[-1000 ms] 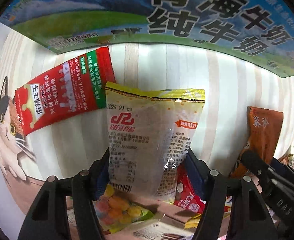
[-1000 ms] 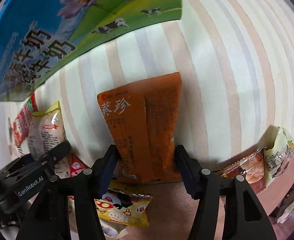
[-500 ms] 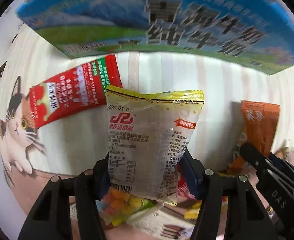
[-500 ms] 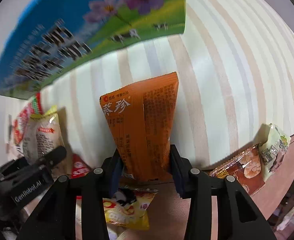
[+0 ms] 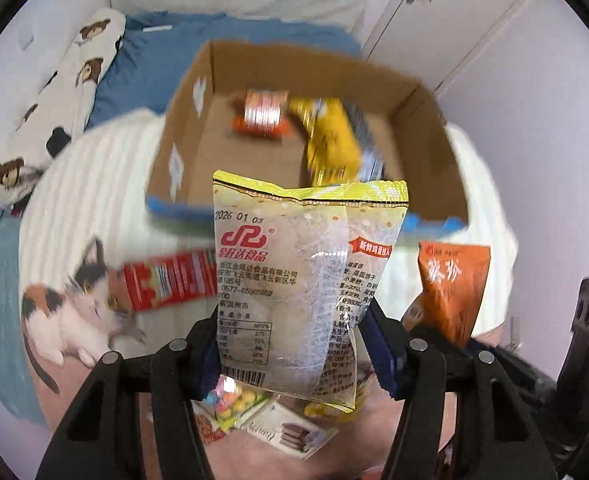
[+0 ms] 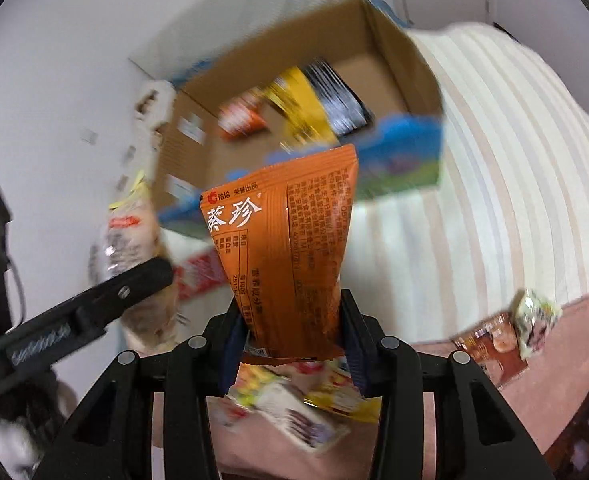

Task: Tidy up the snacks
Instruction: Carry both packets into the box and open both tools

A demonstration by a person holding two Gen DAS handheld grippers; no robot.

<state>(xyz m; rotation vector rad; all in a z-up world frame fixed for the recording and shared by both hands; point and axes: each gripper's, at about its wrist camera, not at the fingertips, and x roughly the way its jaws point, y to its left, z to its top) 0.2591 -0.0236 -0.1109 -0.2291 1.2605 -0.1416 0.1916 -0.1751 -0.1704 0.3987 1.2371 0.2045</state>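
My left gripper [image 5: 294, 340] is shut on a clear snack bag with a yellow top [image 5: 306, 276] and holds it upright in the air. My right gripper [image 6: 290, 332] is shut on an orange snack packet [image 6: 286, 256], also lifted; the packet shows at the right of the left wrist view [image 5: 450, 284]. Ahead stands an open cardboard box [image 5: 198, 120] with a blue printed front; in the right wrist view the box [image 6: 394, 60] is ahead too. A few snack packs [image 5: 330, 136] lie inside it. Both held bags hang in front of the box, above the striped bedspread.
A red snack pack [image 5: 166, 284] lies on the striped cover with a cat print [image 5: 70, 320]. Several loose snacks [image 5: 254, 412] lie below the grippers. Two more packets [image 6: 506, 336] lie at the right edge. A plush pillow [image 5: 58, 104] and white cupboards [image 5: 474, 12] are behind.
Both grippers rose with their bags; the views now look down into the open box instead of at its printed side. The right gripper closed tighter on the orange packet.
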